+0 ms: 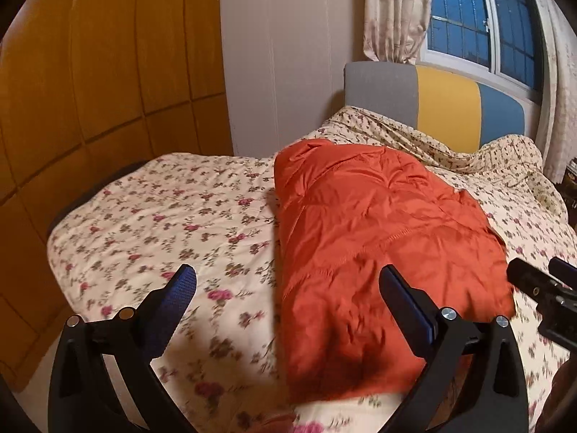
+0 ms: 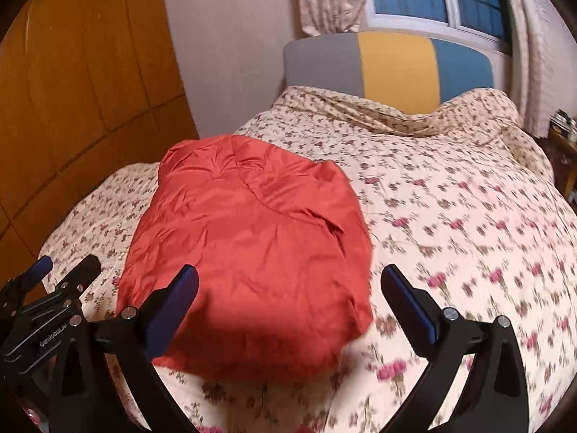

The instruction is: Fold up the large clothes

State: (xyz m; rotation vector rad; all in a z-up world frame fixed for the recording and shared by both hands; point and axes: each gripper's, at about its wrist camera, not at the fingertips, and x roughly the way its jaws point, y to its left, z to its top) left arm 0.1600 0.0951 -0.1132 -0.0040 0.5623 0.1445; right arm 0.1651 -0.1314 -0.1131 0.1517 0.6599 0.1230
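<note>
An orange-red padded garment [image 1: 378, 245] lies folded into a long bundle on the flowered bedspread [image 1: 151, 223]. My left gripper [image 1: 288, 281] hangs open above the bundle's near left edge, nothing between its blue pads. In the right wrist view the same garment [image 2: 252, 252] lies left of centre, and my right gripper [image 2: 288, 281] stands wide open over its near right corner, holding nothing. The right gripper's tips [image 1: 541, 281] show at the right edge of the left wrist view, and the left gripper [image 2: 57, 281] shows at the lower left of the right wrist view.
The bed [image 2: 450, 216] stretches toward a grey, yellow and blue headboard [image 2: 393, 68]. A wooden wardrobe [image 1: 101, 90] stands along the left. A curtained window [image 1: 476, 21] is behind the headboard, and a small side table [image 2: 566, 151] sits at the far right.
</note>
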